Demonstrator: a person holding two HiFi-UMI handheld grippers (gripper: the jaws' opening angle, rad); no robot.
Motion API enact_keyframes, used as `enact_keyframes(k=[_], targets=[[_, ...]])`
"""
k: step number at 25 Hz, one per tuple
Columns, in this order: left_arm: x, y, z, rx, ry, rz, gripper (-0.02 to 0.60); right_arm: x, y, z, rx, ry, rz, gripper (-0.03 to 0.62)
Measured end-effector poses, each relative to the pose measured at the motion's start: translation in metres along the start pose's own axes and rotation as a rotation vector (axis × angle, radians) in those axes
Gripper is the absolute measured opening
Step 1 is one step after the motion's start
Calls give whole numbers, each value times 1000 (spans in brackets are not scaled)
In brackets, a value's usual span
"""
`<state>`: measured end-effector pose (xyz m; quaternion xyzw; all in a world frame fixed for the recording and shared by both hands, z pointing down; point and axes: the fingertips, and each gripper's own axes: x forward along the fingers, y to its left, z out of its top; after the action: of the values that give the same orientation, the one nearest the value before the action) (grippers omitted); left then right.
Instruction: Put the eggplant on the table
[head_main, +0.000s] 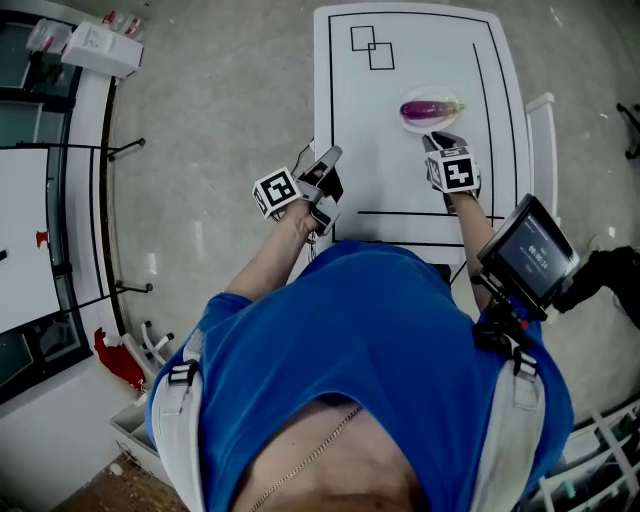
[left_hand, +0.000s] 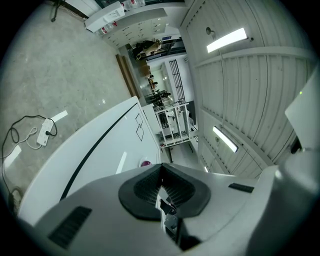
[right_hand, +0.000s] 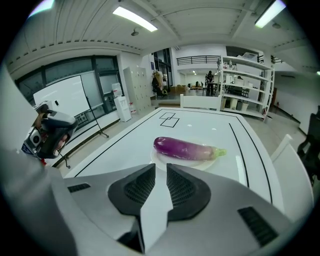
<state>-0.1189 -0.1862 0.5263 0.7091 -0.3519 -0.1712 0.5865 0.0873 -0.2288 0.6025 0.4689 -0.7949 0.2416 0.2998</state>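
A purple eggplant (head_main: 431, 108) (right_hand: 185, 148) with a green stem lies on a small white plate (head_main: 425, 125) (right_hand: 200, 164) on the right half of the white table (head_main: 400, 180). My right gripper (head_main: 441, 140) (right_hand: 161, 167) hovers just short of the plate and points at the eggplant, its jaws a narrow gap apart with nothing between them. My left gripper (head_main: 328, 160) (left_hand: 161, 170) hangs at the table's left front edge, tilted upward, jaws closed and empty. In the left gripper view the eggplant (left_hand: 145, 163) is only a small purple spot far off.
Black lines and two overlapping squares (head_main: 372, 46) are drawn on the table. A white chair (head_main: 541, 130) stands at the table's right side. A screen device (head_main: 528, 250) sits by the person's right forearm. A power strip with cable (left_hand: 45, 134) lies on the floor.
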Motion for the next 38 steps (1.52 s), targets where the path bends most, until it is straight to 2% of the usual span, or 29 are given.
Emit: enact_keyframes(k=[6,14,20,25,30,38], targets=[[8,-5,-9,15,51,-31,8,-24,2,-1,37,-55,-38,72],[-42,-44,-29,28,111,-73,8,-108,57,2,122,-142,-91,51],[-26,-34,-30,60,105,-50,8,-124,51,2,234,-250,-104,14],[-8,-27,-28,147,67,-36,8,-138,36,-4,398,-369,-91,3],[4,-25,-25,170,60,-30,8,-151,28,-8,557,-465,-66,2],[18,-26,-26,178,70,-41,8,-161,25,-3,598,-518,-62,2]])
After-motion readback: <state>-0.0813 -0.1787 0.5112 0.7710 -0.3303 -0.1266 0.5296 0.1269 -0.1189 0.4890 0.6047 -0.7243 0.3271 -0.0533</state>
